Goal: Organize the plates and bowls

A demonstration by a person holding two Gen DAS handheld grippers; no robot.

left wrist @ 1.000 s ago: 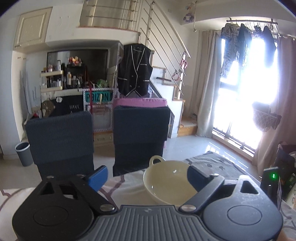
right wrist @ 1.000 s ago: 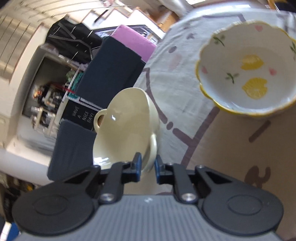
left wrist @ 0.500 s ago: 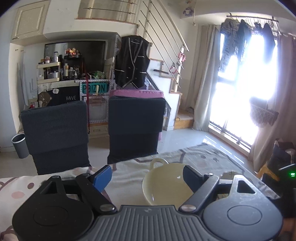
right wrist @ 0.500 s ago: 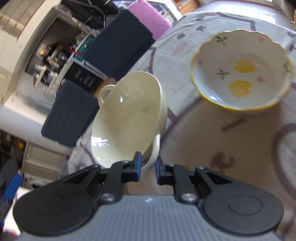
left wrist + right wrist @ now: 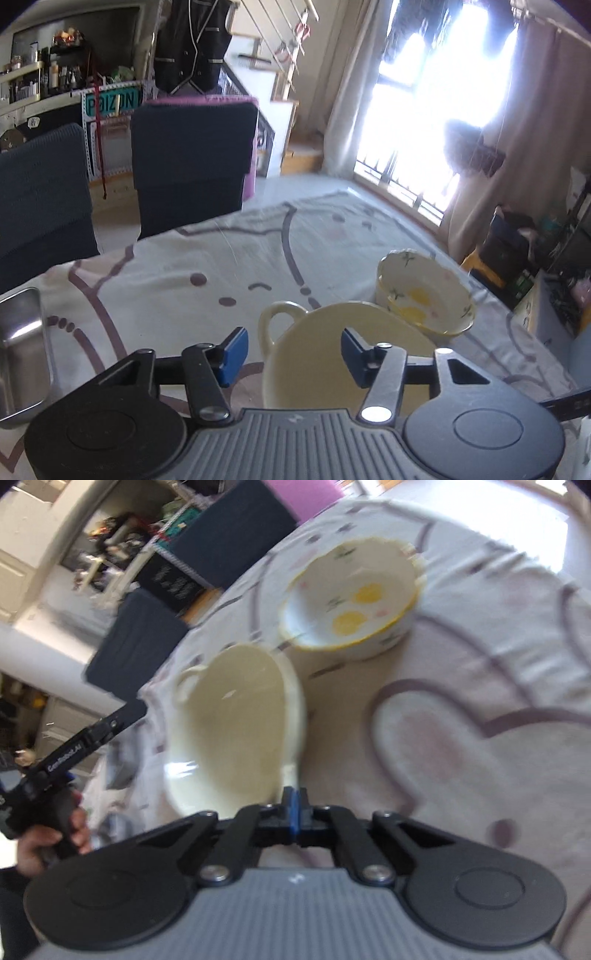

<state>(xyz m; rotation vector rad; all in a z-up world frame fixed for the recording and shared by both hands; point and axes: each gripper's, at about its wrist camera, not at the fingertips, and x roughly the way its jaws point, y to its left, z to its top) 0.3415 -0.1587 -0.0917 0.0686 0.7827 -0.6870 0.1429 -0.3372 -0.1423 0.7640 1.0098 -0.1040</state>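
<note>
The desk (image 5: 229,258) is covered by a pale cloth printed with mauve outlines and dots. Two bowls are present on it.

Cream bowl (image 5: 236,731): plain, with a loop handle at each end. In the right wrist view it stands steeply tilted, its hollow facing the camera, and its near handle reaches down to the fingertips of the right gripper (image 5: 293,810). In the left wrist view the same bowl lies close in front of the left gripper (image 5: 291,350), with its far loop handle toward the left.

Patterned bowl (image 5: 351,598): white, scalloped rim with a yellow edge, yellow and green motifs inside. It sits upright on the desk just beyond the cream bowl, toward the window side. Whether the two bowls touch cannot be told.

Right gripper: the blue pads are pressed fully together. The picture is blurred, and it cannot be told whether any part of the handle remains pinched between them.

Left gripper: the jaws stand about half open and have just been closing. The cream bowl's rim lies between the blue pads (image 5: 232,354), which do not press on it.

A steel tray (image 5: 20,354) rests on the desk at the left edge of the left wrist view. A hand (image 5: 48,843) grasps the handle of the left gripper at the left of the right wrist view. Two dark chairs (image 5: 192,162) stand at the far side of the desk.
</note>
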